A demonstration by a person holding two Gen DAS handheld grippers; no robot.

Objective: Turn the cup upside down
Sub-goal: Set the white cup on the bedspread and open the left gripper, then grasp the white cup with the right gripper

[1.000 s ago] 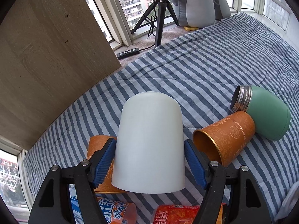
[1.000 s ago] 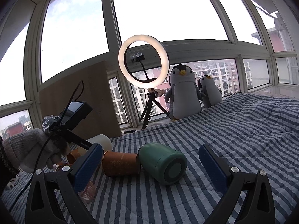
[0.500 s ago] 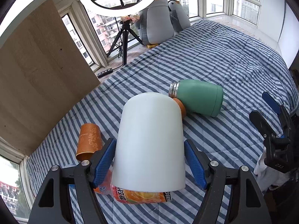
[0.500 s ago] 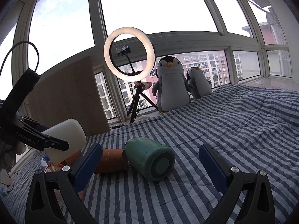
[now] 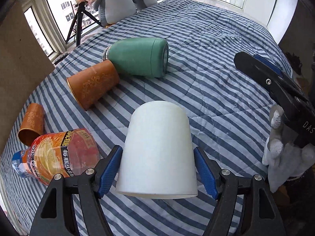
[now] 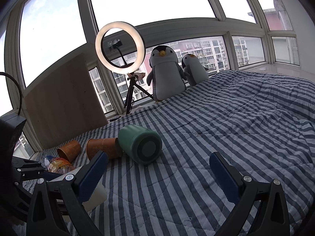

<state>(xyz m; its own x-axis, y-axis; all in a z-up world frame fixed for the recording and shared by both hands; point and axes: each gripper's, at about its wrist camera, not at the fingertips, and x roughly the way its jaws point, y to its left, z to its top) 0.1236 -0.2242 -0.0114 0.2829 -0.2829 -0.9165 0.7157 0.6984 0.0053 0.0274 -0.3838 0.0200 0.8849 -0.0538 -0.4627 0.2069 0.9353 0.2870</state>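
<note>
A: White plastic, front and centre: your left tool (image 5: 157, 174) has the white cup (image 5: 158, 149) clamped between its blue pads (image 5: 109, 172), closed base pointing away from you, open rim nearest the camera.

B: And it sits over the striped bed cover (image 5: 216, 90). Whether the rim touches the cover, you can't tell from here.

A: Your right tool (image 6: 157, 175) holds nothing, its jaws spread wide above the stripes.

B: Look past the cup: a green flask (image 5: 137, 59) lies on its side, and a large orange cup (image 5: 94, 84) lies tipped over, its base touching the flask near the neck.

A: A smaller orange cup (image 5: 32, 123) lies further left, with a juice bottle (image 5: 57, 155) on its side just beside it.

B: At the window, a ring light (image 6: 120, 45) on a tripod, two plush penguins (image 6: 167, 74) beside it.
</note>
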